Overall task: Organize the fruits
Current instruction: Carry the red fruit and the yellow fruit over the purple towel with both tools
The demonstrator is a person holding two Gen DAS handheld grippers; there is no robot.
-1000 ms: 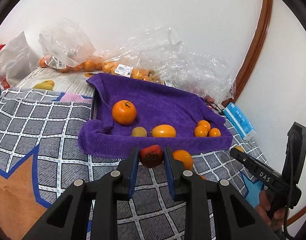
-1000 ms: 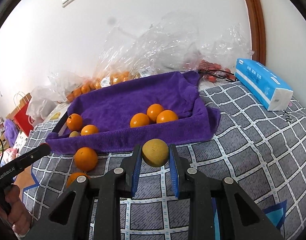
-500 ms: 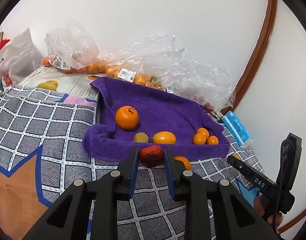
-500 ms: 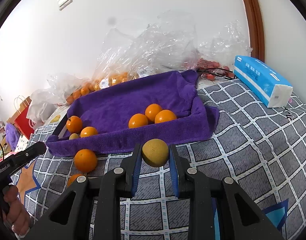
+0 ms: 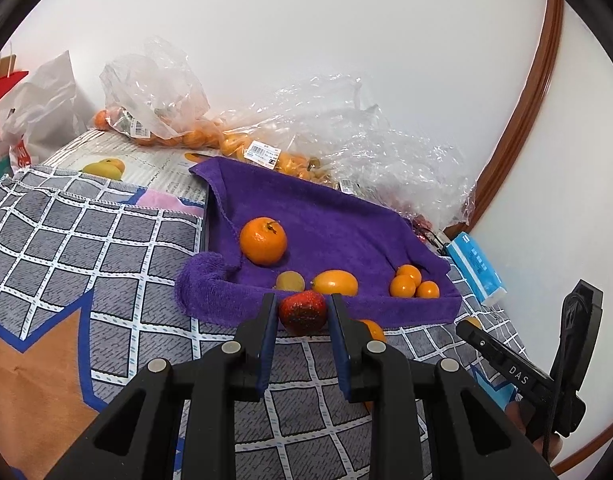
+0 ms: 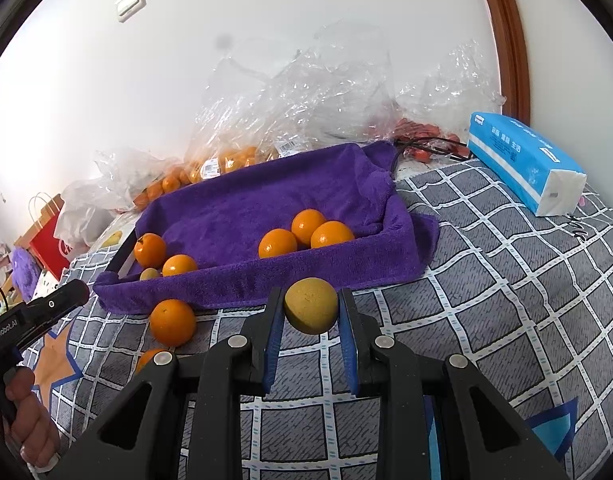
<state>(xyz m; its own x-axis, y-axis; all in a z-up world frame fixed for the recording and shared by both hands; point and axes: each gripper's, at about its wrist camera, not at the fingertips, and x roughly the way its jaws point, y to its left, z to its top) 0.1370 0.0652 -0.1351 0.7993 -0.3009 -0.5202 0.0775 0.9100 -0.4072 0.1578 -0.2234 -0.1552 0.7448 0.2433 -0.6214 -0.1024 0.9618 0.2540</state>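
My left gripper (image 5: 302,316) is shut on a red strawberry (image 5: 302,311), held just in front of the near wall of a tray lined with a purple towel (image 5: 326,216). The tray holds a large orange (image 5: 263,241), a small yellow-green fruit (image 5: 290,281), an oval orange fruit (image 5: 335,282) and three small oranges (image 5: 413,282). My right gripper (image 6: 311,312) is shut on a yellow-green round fruit (image 6: 311,310), in front of the same tray (image 6: 266,200). Two oranges (image 6: 172,322) lie on the checked cloth outside the tray.
Clear plastic bags (image 5: 346,128) with small oranges lie behind the tray against the wall. A blue tissue pack (image 6: 522,160) lies at the right. A red paper bag (image 6: 46,236) stands far left. The checked cloth (image 6: 506,300) covers the surface.
Both grippers have drawn back and risen a little from the tray, each still holding its fruit. The fruits in the tray have not moved.
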